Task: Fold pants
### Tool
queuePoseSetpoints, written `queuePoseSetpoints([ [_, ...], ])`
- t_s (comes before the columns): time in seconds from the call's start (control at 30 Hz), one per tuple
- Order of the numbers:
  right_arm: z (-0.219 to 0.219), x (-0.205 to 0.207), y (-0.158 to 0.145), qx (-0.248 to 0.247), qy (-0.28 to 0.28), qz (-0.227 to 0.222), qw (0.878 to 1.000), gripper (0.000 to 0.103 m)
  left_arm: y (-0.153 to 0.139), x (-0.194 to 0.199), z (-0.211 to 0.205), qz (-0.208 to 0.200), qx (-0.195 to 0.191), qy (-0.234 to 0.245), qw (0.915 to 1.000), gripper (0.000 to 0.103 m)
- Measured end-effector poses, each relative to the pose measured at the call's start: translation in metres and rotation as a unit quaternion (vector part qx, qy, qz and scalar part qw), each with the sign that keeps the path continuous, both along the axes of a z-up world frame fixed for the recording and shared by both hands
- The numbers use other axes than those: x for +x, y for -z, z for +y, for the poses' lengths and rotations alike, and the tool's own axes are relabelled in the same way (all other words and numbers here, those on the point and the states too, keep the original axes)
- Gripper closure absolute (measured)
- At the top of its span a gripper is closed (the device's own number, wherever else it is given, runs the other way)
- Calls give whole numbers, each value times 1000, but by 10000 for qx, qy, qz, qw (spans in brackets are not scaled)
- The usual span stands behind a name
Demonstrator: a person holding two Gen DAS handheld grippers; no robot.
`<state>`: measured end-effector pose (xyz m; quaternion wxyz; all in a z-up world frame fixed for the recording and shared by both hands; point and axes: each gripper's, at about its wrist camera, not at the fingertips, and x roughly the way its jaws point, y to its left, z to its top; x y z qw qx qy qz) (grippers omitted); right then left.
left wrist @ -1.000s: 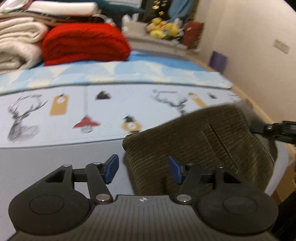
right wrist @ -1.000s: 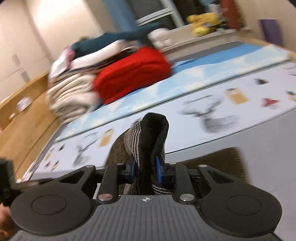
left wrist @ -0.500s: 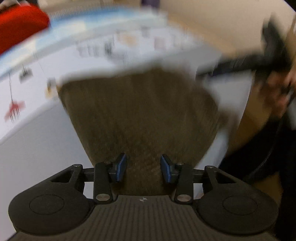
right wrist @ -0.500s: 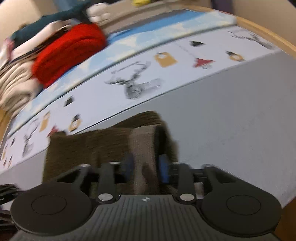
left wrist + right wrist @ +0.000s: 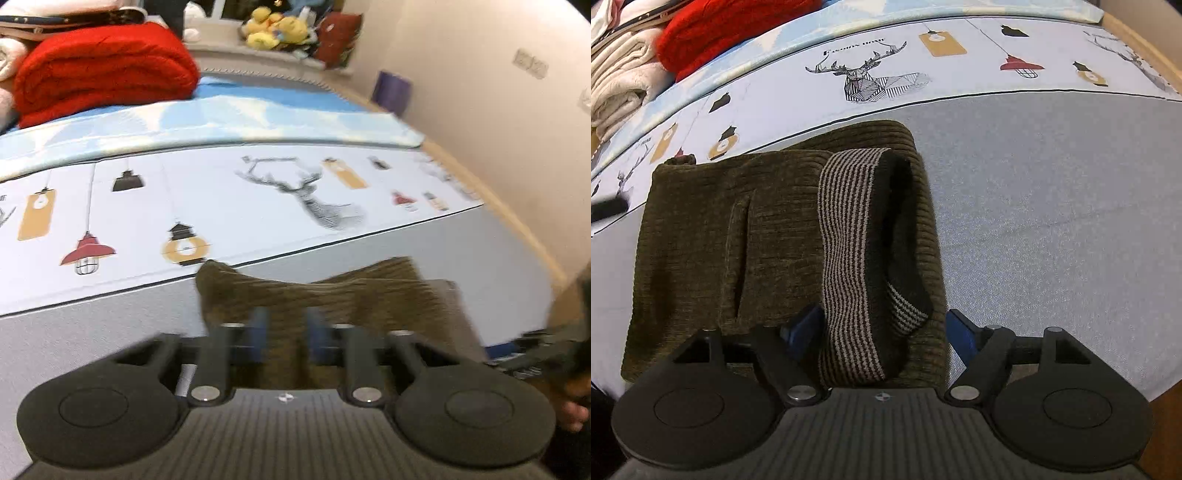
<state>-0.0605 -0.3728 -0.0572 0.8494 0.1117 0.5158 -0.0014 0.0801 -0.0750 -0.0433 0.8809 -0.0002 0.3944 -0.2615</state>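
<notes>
From the left wrist, the left tongs (image 5: 284, 328) are pinching a blurred edge of the brown ribbed pants (image 5: 332, 295), lifted over the grey bedsheet (image 5: 110, 321). From the right wrist, the pants (image 5: 701, 240) lie folded into a flat block on the sheet (image 5: 1052, 203), striped waistband (image 5: 849, 236) upturned between the widely spread right tongs (image 5: 882, 330).

1. Left wrist view: low behind left tongs (image 5: 284, 332), facing forward across bed toward wall, close.
2. Right wrist view: above right tongs (image 5: 882, 328), tilted down, close.
3. Shared: pants (image 5: 775, 229), red blanket (image 5: 103, 70).
</notes>
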Motion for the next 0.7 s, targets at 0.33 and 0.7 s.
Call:
queuePoseSetpoints([
  [0.33, -15, 10, 5, 413, 354, -241, 9982, 20, 21, 40, 29, 1053, -461, -971, 9886, 71],
  [0.7, -26, 40, 38, 1149, 642, -19, 9913, 8, 70, 52, 32, 2654, -653, -927, 9575, 30],
])
